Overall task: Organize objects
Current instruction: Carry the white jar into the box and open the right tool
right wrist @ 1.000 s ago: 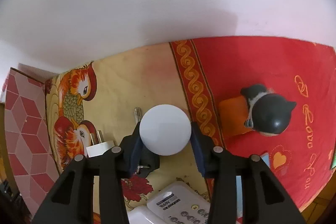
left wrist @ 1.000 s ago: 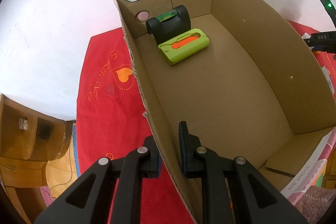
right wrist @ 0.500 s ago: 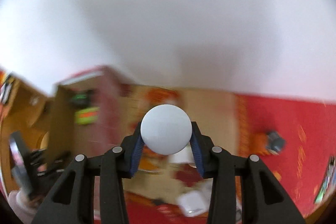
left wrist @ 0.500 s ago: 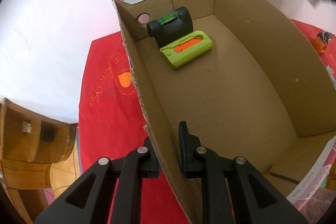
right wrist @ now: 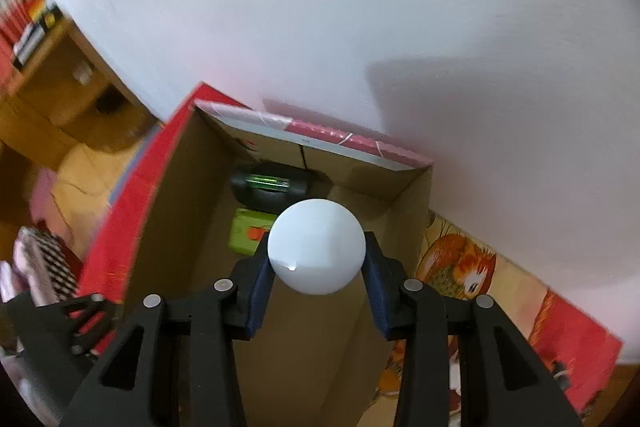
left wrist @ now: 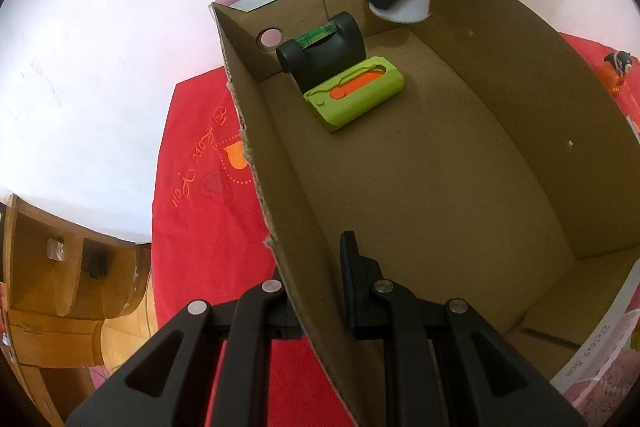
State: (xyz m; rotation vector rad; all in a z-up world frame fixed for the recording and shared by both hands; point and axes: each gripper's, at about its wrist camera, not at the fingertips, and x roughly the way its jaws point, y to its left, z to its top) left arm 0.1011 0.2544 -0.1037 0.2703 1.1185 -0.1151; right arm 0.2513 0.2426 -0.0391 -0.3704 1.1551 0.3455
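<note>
Placement comes next: the right gripper (right wrist: 317, 263) clamps a white ball (right wrist: 316, 247) above the cardboard box (left wrist: 440, 187), near its far end. Lower it onto bare floor beside the green case (left wrist: 354, 93) before releasing. The left gripper (left wrist: 316, 291) pinches the box's near wall, steadying it.

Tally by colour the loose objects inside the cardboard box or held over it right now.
Black: 1, spirit level
Lime green: 1, case with orange insert
White: 1, ball held in the right gripper
Total: 3
</note>
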